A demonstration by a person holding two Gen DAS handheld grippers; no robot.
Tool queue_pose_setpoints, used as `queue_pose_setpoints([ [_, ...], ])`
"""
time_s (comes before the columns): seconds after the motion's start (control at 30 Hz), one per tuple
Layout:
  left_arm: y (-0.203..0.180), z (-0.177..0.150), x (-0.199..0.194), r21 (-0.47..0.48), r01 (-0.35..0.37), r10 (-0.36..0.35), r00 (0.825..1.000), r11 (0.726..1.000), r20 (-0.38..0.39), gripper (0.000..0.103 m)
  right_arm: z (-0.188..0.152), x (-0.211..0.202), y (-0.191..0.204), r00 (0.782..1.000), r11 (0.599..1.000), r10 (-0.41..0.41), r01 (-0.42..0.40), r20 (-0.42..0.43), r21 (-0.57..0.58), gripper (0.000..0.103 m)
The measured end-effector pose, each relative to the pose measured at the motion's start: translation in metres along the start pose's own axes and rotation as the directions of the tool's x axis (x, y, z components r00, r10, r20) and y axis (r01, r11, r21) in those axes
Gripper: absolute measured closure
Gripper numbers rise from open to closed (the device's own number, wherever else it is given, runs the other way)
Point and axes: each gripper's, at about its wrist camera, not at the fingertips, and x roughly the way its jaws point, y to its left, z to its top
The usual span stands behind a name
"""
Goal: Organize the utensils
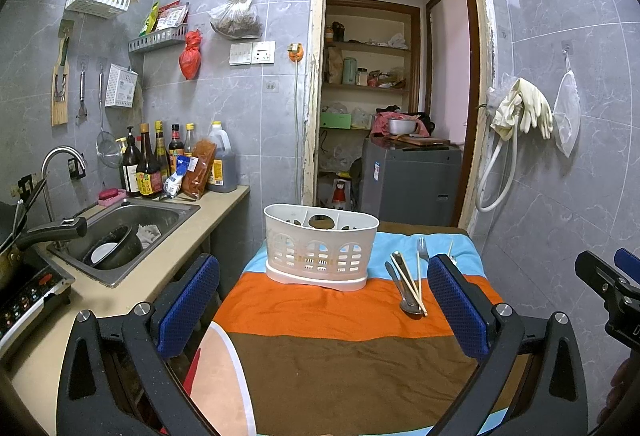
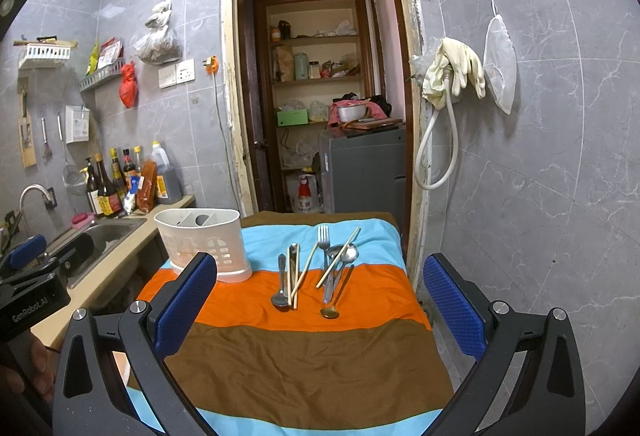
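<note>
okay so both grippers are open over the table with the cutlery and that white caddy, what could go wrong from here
1. The chopsticks lie crossed over the spoons and fork; gripping one piece may drag or flick its neighbours.
2. The cloth is wrinkled and soft, so flat cutlery could be hard to pinch and the fabric might get caught.
3. The caddy stands near the table's left edge; a nudge from the left gripper might tip it off.

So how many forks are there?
1. The fork lies on the striped cloth, right of the white basket; the basket's inside is partly hidden.
</note>
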Motion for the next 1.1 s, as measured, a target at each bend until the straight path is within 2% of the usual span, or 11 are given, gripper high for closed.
queue_pose_setpoints([
  [1.1,0.0016,-0.0042,0.0024,-0.001,0.0,0.0,1.0,1.0,-0.002,0.001,-0.0011,-0.0047,-0.0022,1.0,1.0,0.0,0.0,-0.002,0.0,0.0],
])
